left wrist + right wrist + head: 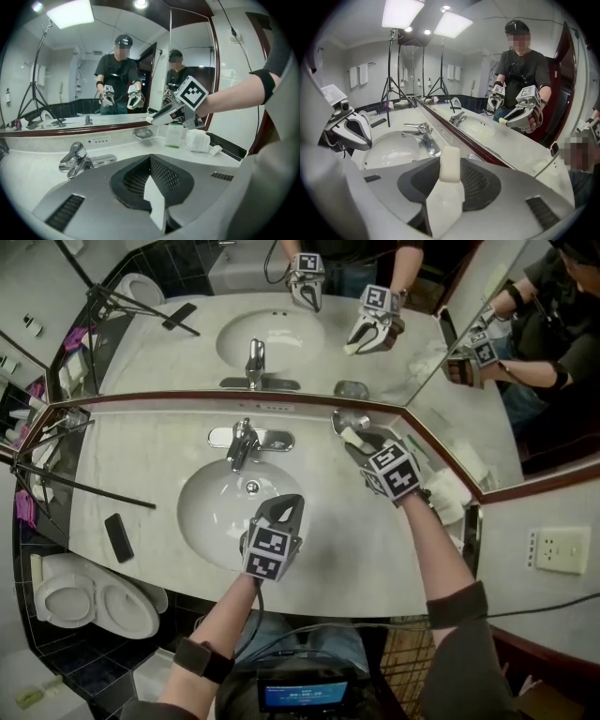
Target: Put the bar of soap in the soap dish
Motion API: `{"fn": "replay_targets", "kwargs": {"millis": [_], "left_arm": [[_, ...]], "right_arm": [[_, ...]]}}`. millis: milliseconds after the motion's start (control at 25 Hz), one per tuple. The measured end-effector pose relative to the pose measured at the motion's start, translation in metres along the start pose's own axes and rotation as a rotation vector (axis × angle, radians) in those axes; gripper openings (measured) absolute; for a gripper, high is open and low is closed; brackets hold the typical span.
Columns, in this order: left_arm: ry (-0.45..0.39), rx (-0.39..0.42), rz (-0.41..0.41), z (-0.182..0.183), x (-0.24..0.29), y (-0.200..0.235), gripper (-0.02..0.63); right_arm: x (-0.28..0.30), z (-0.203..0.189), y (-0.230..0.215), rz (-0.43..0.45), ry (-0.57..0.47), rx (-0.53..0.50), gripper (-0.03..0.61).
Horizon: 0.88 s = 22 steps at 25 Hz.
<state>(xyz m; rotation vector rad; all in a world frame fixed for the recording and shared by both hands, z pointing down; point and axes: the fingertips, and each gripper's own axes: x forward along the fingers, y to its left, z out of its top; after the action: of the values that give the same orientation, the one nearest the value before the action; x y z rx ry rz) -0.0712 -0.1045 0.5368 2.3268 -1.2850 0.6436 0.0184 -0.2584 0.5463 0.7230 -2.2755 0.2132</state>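
Left gripper (284,505), nearest, is closed with nothing between its jaws, over the front of the sink (211,514). Right gripper (364,442) is clamped on the bar of soap (451,164), held off the desk (141,451), just above the soap dish (343,418) at the mirror's foot.

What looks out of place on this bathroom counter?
A black tripod stands on the counter left of the sink, unusual for a bathroom. The bar of soap is not in the soap dish; the right tool holds it.
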Motion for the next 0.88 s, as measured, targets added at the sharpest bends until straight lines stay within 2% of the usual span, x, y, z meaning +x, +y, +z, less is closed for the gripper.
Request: {"fn": "replay_targets", "kwargs": {"millis": [240,520,720,880], "left_arm": [[-0.033,0.035,0.003,0.018,-0.019,-0.01,0.002],[-0.071,0.06,-0.004,0.033,-0.038,-0.017,0.002],[-0.071,0.07,-0.005,0.034,-0.045,-0.019,0.002],[-0.063,0.084,0.003,0.035,-0.045,-0.017,0.002]], "right_arm": [[-0.067,0.011,0.035,-0.036,-0.109,0.103,0.153],[-0.129,0.014,0.07,-0.093,-0.192,0.141,0.153],[-0.143,-0.002,0.092,-0.107,-0.217,0.208,0.154],[-0.134,-0.036,0.101,-0.113,-0.185,0.253,0.153]]}}
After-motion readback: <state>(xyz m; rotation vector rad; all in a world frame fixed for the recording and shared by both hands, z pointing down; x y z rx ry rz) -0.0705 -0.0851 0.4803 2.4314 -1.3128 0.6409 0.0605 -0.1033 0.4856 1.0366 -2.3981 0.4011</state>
